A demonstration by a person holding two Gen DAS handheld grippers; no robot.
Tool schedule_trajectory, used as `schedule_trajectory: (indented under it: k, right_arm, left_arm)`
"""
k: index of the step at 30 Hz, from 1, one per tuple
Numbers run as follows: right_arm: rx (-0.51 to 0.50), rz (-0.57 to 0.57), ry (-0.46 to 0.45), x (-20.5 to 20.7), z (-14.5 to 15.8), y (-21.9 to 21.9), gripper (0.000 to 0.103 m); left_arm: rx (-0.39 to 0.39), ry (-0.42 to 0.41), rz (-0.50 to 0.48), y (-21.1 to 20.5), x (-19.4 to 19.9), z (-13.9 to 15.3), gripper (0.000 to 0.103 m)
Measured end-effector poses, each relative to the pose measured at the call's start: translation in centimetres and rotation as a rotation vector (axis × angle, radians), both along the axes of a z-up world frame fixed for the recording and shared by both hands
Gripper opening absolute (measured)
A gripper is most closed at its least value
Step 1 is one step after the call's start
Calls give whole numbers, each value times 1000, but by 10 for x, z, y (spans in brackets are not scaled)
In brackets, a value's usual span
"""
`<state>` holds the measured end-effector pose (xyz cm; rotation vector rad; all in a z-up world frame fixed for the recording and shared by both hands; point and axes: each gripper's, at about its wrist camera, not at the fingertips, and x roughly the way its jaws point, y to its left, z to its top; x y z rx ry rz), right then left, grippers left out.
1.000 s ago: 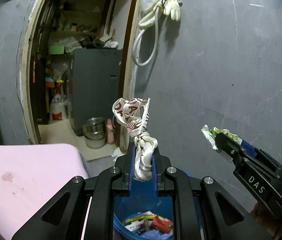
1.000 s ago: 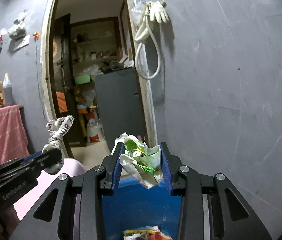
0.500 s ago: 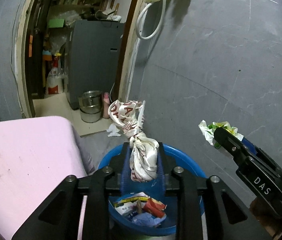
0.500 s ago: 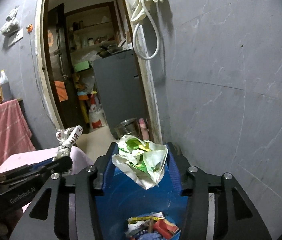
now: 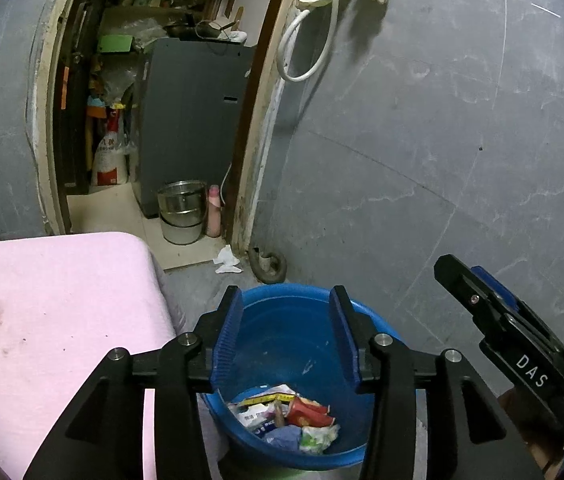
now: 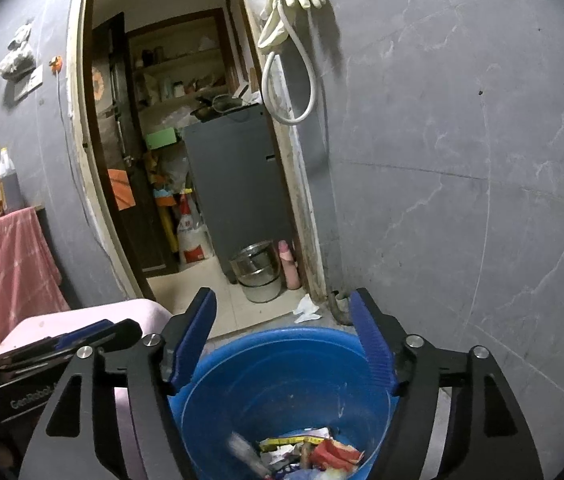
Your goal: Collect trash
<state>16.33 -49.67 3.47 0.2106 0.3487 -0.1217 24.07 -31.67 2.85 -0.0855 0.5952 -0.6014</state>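
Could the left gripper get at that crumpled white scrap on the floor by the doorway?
Probably, with a long reach. The left gripper stands open and empty above the blue tub; the white scrap lies beyond it on bare floor, nothing covering it.

left gripper (image 5: 284, 336): jaws have just been opening; the knotted white wrapper they pinched a second ago is gone from between them, nothing there now
right gripper (image 6: 284, 338): jaws have just been opening; the crumpled green-and-white wrapper has left them, gap bare
bucket (image 5: 366, 324): more of its blue rim and inside in view than before
trash (image 5: 288, 416): a green-and-white wad now lies on the heap; a pale streak blurs the right wrist view
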Motion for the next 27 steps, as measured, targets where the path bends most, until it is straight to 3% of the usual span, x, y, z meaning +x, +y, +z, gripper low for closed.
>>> schedule_trajectory:
  k: [9, 11, 14, 27]
  right_arm:
    - [-6, -28, -55, -11, 13, 3, 85]
    - [-11, -30, -65, -15, 15, 6, 88]
    - [-13, -35, -73, -21, 17, 9, 102]
    - [-47, -46, -129, -68, 27, 38, 103]
  left_arm:
    - [-52, -49, 60, 21, -6, 16, 65]
    - [-53, -70, 78, 28, -9, 22, 76]
    - [-60, -99, 105, 41, -15, 28, 88]
    - [-60, -185, 160, 98, -67, 40, 97]
